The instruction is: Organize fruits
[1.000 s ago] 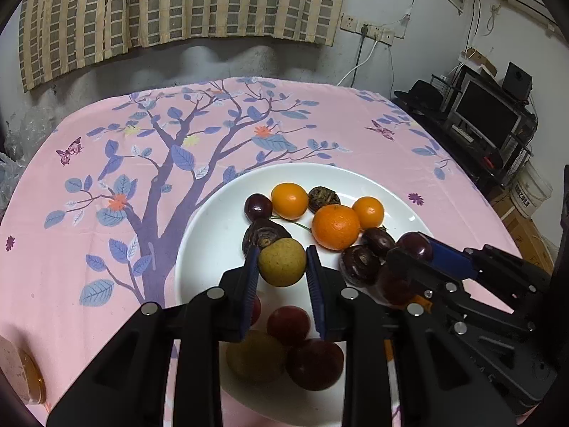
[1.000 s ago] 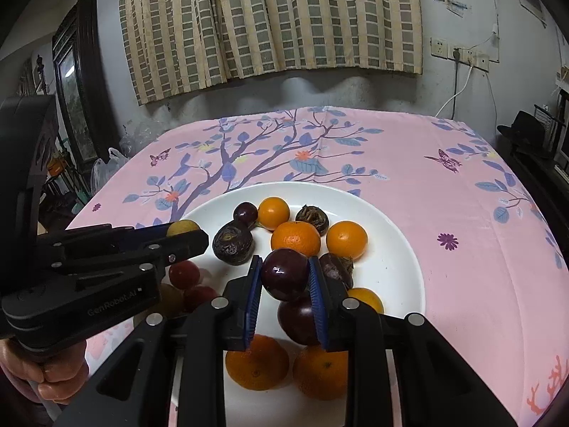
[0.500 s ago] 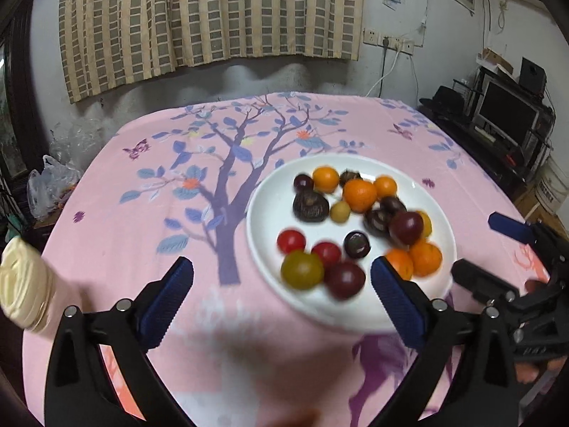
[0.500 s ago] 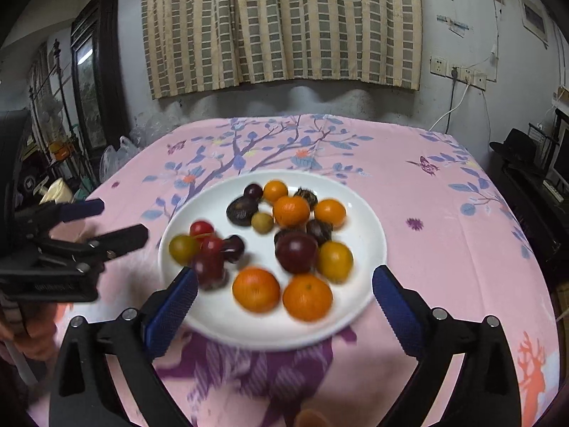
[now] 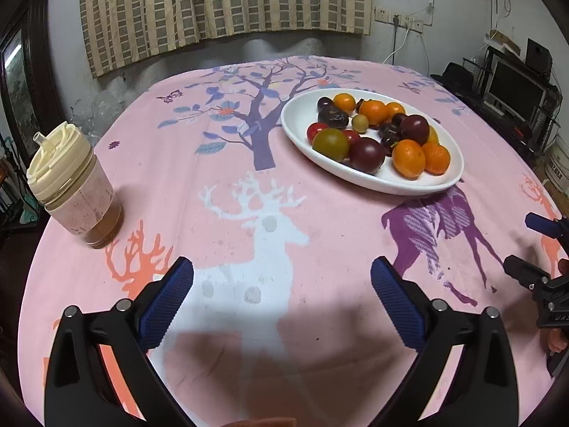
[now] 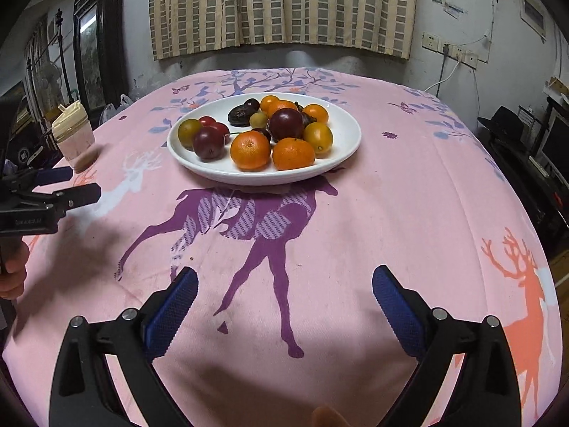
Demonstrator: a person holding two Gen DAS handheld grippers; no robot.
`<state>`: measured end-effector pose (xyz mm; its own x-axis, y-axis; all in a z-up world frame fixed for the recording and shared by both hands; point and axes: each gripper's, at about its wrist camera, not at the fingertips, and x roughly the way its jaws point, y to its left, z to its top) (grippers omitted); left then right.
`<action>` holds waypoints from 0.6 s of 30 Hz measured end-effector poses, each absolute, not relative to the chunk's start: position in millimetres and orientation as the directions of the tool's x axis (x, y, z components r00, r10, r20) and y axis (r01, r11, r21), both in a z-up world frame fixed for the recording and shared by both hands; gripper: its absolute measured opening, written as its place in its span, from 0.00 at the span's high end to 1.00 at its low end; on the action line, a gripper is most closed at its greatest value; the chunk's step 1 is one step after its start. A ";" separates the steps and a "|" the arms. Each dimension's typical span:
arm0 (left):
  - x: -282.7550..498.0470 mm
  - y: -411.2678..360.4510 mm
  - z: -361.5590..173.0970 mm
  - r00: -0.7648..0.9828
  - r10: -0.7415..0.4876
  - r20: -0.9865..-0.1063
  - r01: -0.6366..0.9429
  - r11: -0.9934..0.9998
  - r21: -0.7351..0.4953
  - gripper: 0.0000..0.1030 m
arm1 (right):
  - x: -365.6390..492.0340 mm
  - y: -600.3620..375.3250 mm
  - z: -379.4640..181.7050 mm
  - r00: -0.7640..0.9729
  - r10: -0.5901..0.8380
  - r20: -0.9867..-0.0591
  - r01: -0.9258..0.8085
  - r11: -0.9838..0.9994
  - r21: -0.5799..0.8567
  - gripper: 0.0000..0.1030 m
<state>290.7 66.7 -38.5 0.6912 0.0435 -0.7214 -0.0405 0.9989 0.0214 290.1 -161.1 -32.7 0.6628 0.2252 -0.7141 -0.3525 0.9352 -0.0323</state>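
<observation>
Both the left gripper (image 5: pixel 282 295) and right gripper (image 6: pixel 284 300) hang spread and empty over the cloth, fruit piled on the white plate (image 6: pixel 350 138); approach one fruit from above, slowly.

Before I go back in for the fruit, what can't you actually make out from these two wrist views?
- White plate: fruit at the back, hidden by the front oranges, both views.
- Cup: contents behind cloudy walls, left view.
- Right claw: cut off by the frame edge, left view.
- Left claw: likewise cropped, right view.
</observation>
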 end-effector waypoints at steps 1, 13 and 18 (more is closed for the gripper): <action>289.0 66.5 -38.0 0.695 0.042 -0.718 -0.040 0.999 0.019 0.05 | 289.8 -162.5 -32.5 0.663 0.229 -0.713 -0.350 0.936 -0.025 0.04; 288.4 61.3 -42.7 0.678 0.034 -0.734 -0.019 0.999 0.028 0.05 | 293.9 -161.4 -35.1 0.648 0.214 -0.731 -0.343 0.939 -0.028 0.04; 288.0 60.3 -42.9 0.679 0.034 -0.733 -0.019 0.999 0.028 0.05 | 294.4 -160.7 -35.9 0.647 0.208 -0.734 -0.342 0.939 -0.035 0.04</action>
<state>288.0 60.3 -42.9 0.6789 0.0338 -0.7335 -0.0193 0.9994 0.0281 294.4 -160.7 -35.9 0.6466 0.2084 -0.7338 -0.3423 0.9389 -0.0350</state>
